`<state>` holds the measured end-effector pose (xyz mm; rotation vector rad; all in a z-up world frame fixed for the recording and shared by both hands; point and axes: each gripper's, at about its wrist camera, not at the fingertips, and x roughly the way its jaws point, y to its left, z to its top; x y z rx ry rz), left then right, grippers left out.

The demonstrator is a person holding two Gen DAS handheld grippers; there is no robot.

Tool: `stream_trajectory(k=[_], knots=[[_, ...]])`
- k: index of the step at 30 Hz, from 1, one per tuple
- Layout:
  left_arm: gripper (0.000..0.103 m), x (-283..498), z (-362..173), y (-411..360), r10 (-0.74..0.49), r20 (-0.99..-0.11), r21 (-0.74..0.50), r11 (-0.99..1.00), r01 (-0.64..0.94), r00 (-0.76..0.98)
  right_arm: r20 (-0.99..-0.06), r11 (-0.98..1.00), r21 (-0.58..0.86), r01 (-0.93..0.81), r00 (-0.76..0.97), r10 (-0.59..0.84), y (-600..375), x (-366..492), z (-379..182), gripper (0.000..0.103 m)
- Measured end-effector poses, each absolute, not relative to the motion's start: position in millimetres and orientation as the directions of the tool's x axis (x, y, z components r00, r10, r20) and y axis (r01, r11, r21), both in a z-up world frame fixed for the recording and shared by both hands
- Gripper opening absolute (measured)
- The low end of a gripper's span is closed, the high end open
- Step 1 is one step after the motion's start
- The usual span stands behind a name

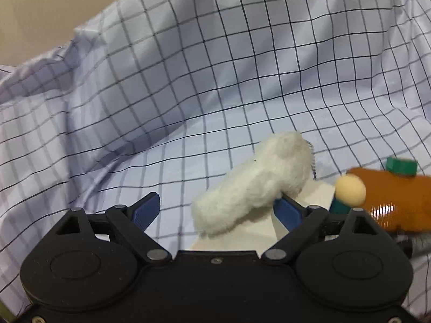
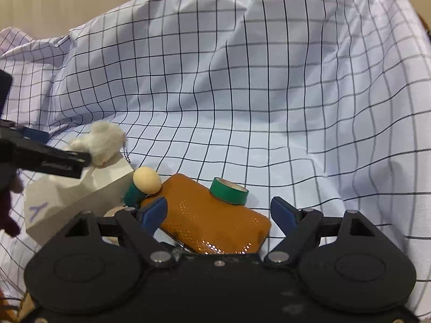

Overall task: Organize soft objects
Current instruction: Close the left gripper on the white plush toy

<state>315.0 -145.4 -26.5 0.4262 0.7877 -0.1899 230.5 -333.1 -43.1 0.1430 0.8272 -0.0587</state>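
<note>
While spread wide on both sides, with nothing pinched: left gripper hanging just over the white plush toy, one blue fingertip tucked under its fluffy edge, the other well off to the side; right gripper straddling the orange pouch without closing on it. Looks like the approach-to-grasp step, nothing gathered yet. Toy lying tilted across the top of a white box, on the checked cloth draped over everything. Next move probably calling for a shift of the left gripper toward the toy, so both fingers flank its middle, then a gentle squeeze, fur likely to compress and slip.

Close by: a cream ball on a green stub touching the pouch's corner, a green tape roll resting on the pouch, something dark purple at the left edge of the right wrist view, too cut off to name. Crowded between box and pouch; risk of nudging the ball or the roll during any lift.
</note>
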Motion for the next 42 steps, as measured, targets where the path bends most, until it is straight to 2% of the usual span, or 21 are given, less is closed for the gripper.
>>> stream_trajectory(k=[8,19,30,37,42], knots=[[0.089,369,-30,-158,-0.016,-0.782,0.238,0.916,0.322,0.624,-0.755,0.972,0.182,0.146,0.654,0.044,-349,253,-53,0.083],[0.089,424,-36,-154,-0.032,-0.866,0.072,0.980,0.188,0.499,-0.766,0.958,0.227,0.177,0.639,0.064,-360,268,-60,0.083],[0.089,448,-37,-194,-0.004,-0.860,0.138,0.961,0.240,0.510,-0.767,0.941,0.269,0.206,0.636,0.080,-371,280,-65,0.083],[0.089,471,-62,-215,0.038,-0.905,0.158,0.955,0.252,0.423,-0.778,0.916,0.313,0.251,0.621,0.096,-383,290,-69,0.083],[0.089,482,-75,-218,0.055,-0.914,0.169,0.953,0.253,0.403,-0.805,0.880,0.383,0.280,0.568,0.170,-399,310,-77,0.083]])
